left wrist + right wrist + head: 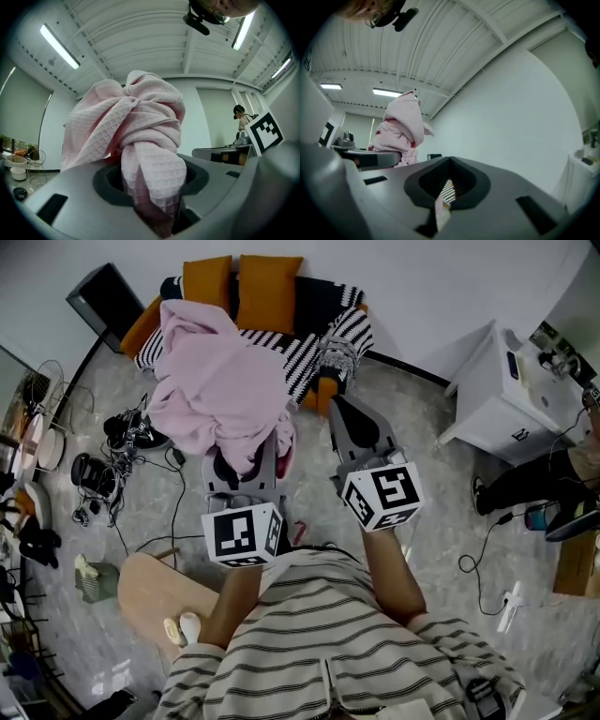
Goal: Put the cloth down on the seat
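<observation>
A bunched pink waffle cloth (220, 381) is held up in front of the sofa (309, 343), an orange seat under a black-and-white striped throw with two orange cushions (246, 287). My left gripper (244, 460) is shut on the cloth's lower fold. In the left gripper view the cloth (136, 136) rises knotted out of the jaws of the left gripper (154, 206) and fills the middle. My right gripper (339, 409) stands beside it to the right, shut, with nothing held. In the right gripper view, the right gripper (440, 206) shows only a thin slit, and the cloth (401, 126) hangs at the left.
A white cabinet (506, 395) stands at the right, with a seated person (553, 479) beyond it. A black panel (105, 298) leans left of the sofa. Cables and shoes (112, 451) litter the floor at the left. A wooden stool (155, 596) is near my left elbow.
</observation>
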{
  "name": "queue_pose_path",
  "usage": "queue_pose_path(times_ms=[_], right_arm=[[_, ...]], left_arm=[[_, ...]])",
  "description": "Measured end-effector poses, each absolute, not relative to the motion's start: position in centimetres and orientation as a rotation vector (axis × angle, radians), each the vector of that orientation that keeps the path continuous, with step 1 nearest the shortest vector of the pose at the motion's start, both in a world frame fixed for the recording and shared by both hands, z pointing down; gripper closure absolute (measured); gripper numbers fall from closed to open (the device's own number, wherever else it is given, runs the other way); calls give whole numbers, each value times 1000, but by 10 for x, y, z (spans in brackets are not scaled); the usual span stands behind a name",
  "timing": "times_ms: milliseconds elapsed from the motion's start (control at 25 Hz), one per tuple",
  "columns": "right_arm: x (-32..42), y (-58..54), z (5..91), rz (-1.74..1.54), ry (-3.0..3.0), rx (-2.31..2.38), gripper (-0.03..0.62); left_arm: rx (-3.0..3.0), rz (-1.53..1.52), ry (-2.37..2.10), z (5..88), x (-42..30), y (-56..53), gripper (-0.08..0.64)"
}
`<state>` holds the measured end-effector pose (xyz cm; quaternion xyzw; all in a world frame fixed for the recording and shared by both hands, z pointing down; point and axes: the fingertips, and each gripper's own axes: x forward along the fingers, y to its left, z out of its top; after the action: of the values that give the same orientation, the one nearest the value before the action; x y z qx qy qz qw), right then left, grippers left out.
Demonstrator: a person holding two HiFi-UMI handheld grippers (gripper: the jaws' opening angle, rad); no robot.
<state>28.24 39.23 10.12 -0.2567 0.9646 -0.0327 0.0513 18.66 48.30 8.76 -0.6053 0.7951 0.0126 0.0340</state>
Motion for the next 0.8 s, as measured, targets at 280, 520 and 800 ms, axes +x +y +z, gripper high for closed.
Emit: queue_pose_path(times_ms=[280,520,800], right_arm=[[252,356,114,-118,2949,-783,578],[197,306,119,-86,2968,-819,578],[125,229,105,-75,2950,-948,578]], left_arm=[[-1879,27,2464,103,159,448,337],[-1902,72,2463,110,101,392,337],[-2005,80,2398,100,24,307,337]])
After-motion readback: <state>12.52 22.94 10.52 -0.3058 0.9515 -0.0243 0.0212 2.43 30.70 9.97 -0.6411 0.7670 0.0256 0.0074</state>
